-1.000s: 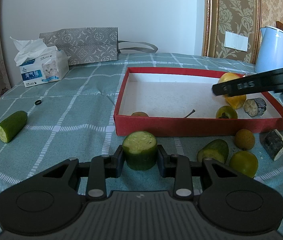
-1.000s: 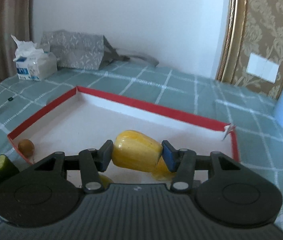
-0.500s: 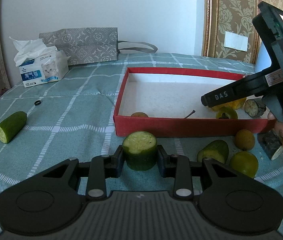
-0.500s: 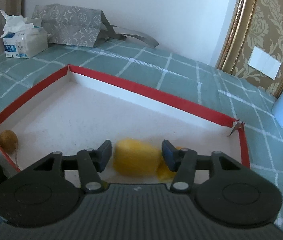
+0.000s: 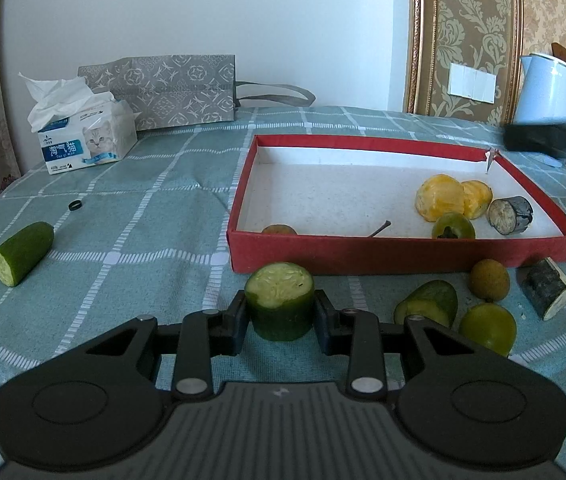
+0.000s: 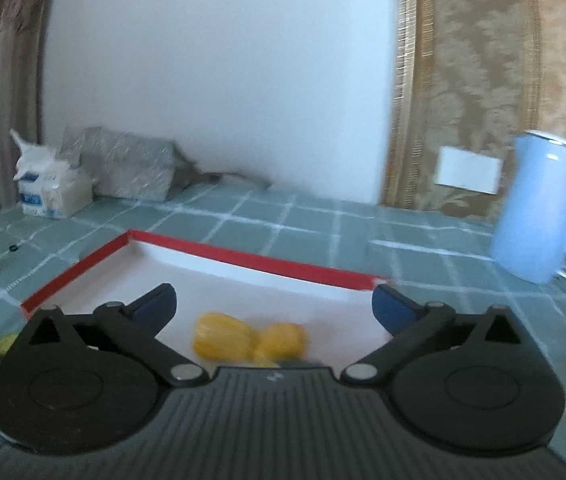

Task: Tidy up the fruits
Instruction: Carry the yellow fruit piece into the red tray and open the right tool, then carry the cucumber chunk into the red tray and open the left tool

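My left gripper [image 5: 280, 316] is shut on a green cucumber chunk [image 5: 279, 306], cut face up, just in front of the red box [image 5: 403, 250]. In the box lie two yellow fruit pieces [image 5: 441, 201], a green persimmon [image 5: 453, 228], a dark eggplant slice [image 5: 510, 215] and a small brown fruit [image 5: 279, 229]. My right gripper [image 6: 275, 304] is open and empty above the box [image 6: 267, 262], with the yellow pieces [image 6: 227, 340] lying below it.
In front of the box lie a cucumber end [image 5: 427, 306], a brown longan [image 5: 489, 280], a green round fruit [image 5: 487, 329] and a dark wedge [image 5: 545, 294]. A cucumber piece [image 5: 21, 254] lies far left. A tissue box [image 5: 83, 140], grey bag [image 5: 171, 90] and blue kettle [image 5: 553, 90] stand behind.
My right gripper opened, let the yellow fruit piece go into the box beside the other one, and pulled up and back. My left gripper held still with the cucumber chunk.
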The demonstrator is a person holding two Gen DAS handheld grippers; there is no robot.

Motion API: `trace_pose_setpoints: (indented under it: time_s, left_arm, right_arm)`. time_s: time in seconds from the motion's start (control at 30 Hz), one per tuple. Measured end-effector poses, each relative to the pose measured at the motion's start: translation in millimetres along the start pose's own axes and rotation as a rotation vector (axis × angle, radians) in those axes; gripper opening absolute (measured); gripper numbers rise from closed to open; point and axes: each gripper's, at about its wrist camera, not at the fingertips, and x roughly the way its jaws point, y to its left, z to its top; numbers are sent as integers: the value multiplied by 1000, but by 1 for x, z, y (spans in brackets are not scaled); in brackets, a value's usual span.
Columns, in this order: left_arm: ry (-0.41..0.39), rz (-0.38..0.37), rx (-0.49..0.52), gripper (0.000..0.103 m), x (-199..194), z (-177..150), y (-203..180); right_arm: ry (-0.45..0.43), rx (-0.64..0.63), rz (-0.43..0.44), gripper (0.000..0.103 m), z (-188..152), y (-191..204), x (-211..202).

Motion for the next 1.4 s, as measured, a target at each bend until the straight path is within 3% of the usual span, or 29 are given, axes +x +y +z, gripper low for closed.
trace_pose_setpoints:
  time_s: [0.2, 0.37, 0.47, 0.57, 0.77, 0.9, 1.2, 1.4]
  left_arm:
    - [0, 1, 1, 33, 0, 0, 0]
    - [0, 1, 1, 33, 0, 0, 0]
    - [0, 1, 1, 33, 0, 0, 0]
    - [0, 1, 1, 33, 1, 0, -1]
    - [0, 1, -1, 33, 1, 0, -1]
    - [1, 3, 1, 33, 0, 0, -1]
    - [-1, -3, -36, 33, -5, 1, 6]
    - [-2, 2, -61, 33, -6, 2, 11]
  right_arm:
    - [1, 60, -163, 103, -41, -39, -42]
    - [97, 98, -264, 103, -73, -58, -51]
    - [158, 95, -251, 103, -81, -58, -47]
    - [150, 99, -226, 103, -81, -52, -47]
    - [264, 4, -196, 103, -79, -24, -25]
    - [250, -31, -213, 103, -79, -15, -26]
    - [295, 152, -112, 103, -81, -44, -22]
    - [298, 140, -116, 103, -82, -43, -22]
